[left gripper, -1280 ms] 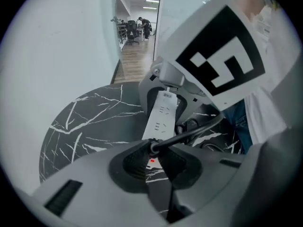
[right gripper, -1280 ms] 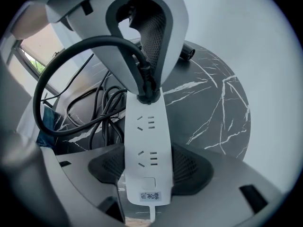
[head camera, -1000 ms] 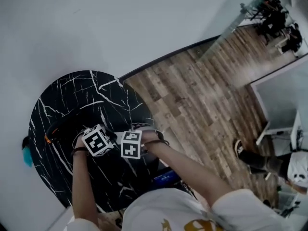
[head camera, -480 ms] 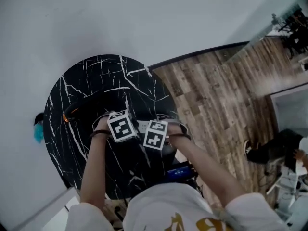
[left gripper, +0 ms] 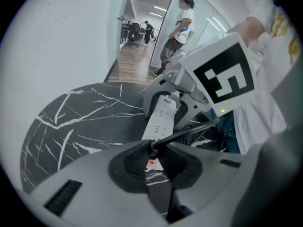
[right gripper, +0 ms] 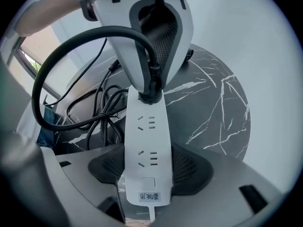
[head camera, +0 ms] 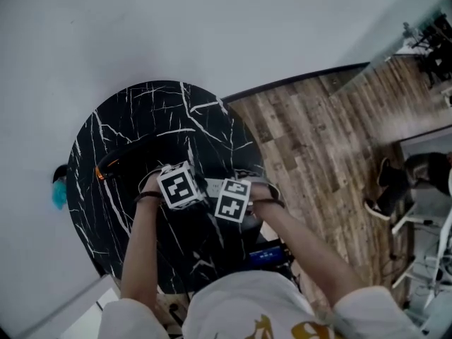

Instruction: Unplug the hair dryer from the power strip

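Both forearms reaching steeply down, L tool & R tool side by side. L tool pinching the hair dryer plug, which is sitting in the power strip's far socket. R tool clamping the strip's switch end. Strip lying nr the round surface's floor-side edge, cords bunching there. Marble stretching away twd the wall.

Dim, even indoor light; fisheye-warped, vignetted edges.
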The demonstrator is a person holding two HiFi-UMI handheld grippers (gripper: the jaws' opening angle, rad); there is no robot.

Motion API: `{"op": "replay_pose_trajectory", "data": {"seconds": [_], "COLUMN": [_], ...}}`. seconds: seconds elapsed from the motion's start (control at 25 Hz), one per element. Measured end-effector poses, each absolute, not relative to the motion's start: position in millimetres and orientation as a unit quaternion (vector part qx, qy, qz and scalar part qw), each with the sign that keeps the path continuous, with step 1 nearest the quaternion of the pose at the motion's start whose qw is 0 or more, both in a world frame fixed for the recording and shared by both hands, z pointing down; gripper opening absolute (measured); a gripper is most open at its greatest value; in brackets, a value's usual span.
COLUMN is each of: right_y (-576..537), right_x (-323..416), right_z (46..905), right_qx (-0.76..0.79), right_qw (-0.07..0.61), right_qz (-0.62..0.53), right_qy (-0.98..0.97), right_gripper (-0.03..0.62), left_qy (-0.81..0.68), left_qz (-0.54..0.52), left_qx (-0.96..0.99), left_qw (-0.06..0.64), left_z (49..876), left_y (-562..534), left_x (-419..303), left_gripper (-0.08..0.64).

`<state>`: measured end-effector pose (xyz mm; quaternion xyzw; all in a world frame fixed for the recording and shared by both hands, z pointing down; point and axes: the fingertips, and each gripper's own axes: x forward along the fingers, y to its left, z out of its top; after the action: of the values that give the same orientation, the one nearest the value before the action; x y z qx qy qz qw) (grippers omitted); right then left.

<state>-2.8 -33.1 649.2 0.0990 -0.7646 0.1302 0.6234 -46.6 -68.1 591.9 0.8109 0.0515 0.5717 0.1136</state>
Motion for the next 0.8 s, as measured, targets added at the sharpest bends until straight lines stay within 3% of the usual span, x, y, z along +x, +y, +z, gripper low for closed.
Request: {"op": "replay_pose_trajectory", "data": {"seconds": [0.16,0.44,0.68,0.8], "right_y": [-34.2,-35.0,-35.2,-34.4], "right_x": [-2.0,-0.6,-2.2,-2.3], "right_z": [649.0,650.1,650.2,649.6], "right_qx": [0.099,0.104,0.103,0.100], "right_qw": [0.626,0.623,0.626,0.623], "right_qz": [0.125,0.128,0.127,0.125], "right_qy": [-0.764,-0.764,-0.763,-0.766], "right_gripper": [0.270,0.268,0.270,0.270], "left_qy": [0.010,0.074,0.015,0.030], "left_qz": [0.604,0.593,0.612,0.606], "left_qx": [0.795,0.795,0.790,0.792], "left_qw": [0.050,0.103,0.032,0.064], "left_z": [598.4,592.3,598.1,598.0], "left_y": [-58.1,-73.6,-59.3,-67.4], "left_x": [-52.5,-45.3,-53.0,-53.3], "left_gripper": [0.051,0.052,0.049,0.049]}}
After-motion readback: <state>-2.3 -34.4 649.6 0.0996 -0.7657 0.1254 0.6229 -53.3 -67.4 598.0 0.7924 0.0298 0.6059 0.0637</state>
